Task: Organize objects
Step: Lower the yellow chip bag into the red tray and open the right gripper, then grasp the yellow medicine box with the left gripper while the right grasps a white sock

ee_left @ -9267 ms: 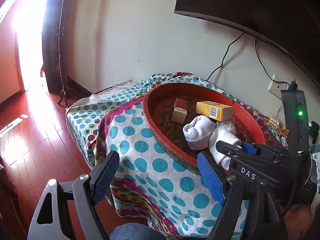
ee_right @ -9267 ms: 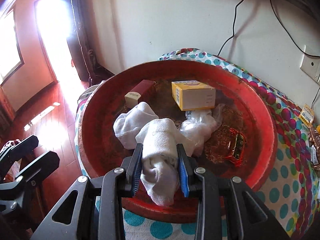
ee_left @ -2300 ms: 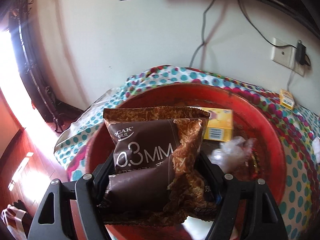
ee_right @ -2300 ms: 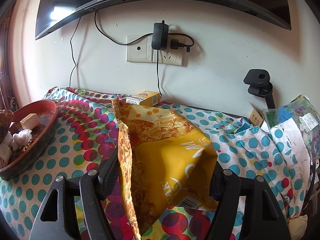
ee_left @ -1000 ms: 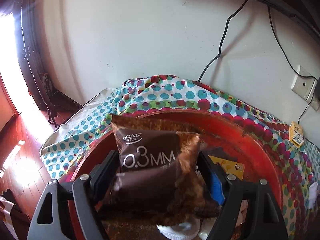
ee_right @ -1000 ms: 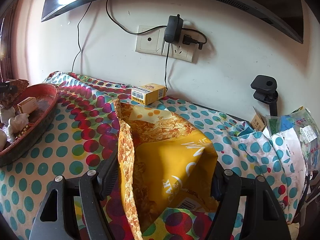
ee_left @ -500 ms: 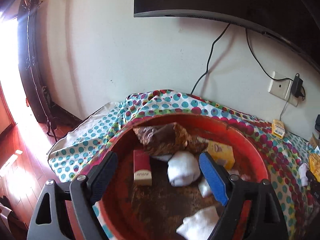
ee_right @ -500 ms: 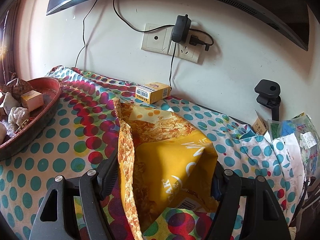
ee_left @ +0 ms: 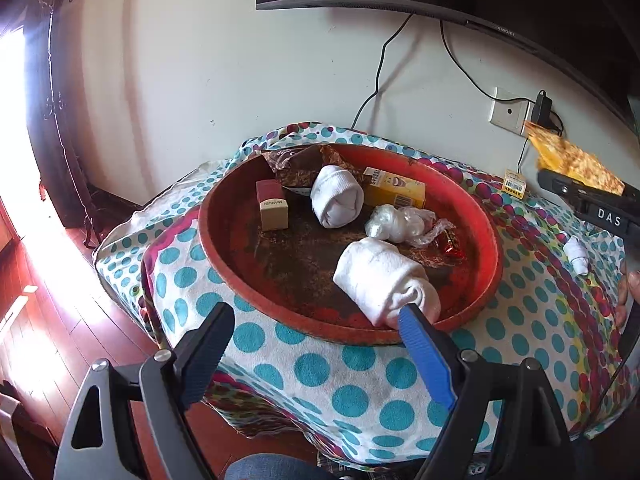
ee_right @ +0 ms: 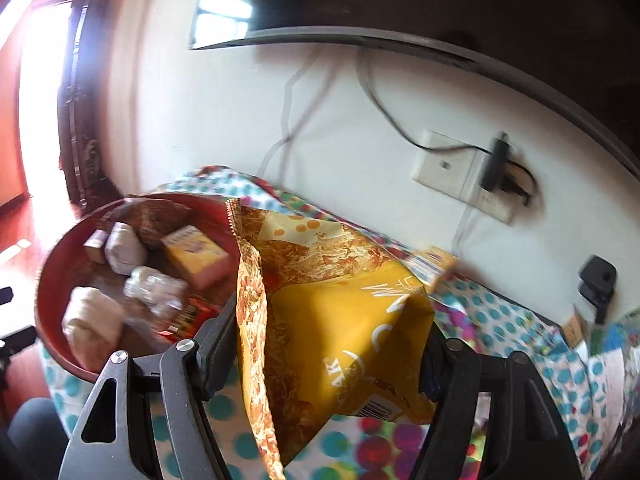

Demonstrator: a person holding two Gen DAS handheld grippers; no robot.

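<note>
My left gripper (ee_left: 316, 350) has its fingers apart and empty, before the red bowl (ee_left: 224, 256) on the tabletop. My right gripper (ee_right: 328, 344) squeezes the yellow snack bag (ee_right: 344, 320); the bowl lies at its 9 o'clock.

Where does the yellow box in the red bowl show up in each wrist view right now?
Left wrist: the yellow box lies at the far side of the red bowl, above centre frame, right of a rolled white sock.
Right wrist: the same box, blurred, sits left of centre, behind the yellow snack bag held in the right gripper.
Shared landmark: the wall socket.
</note>
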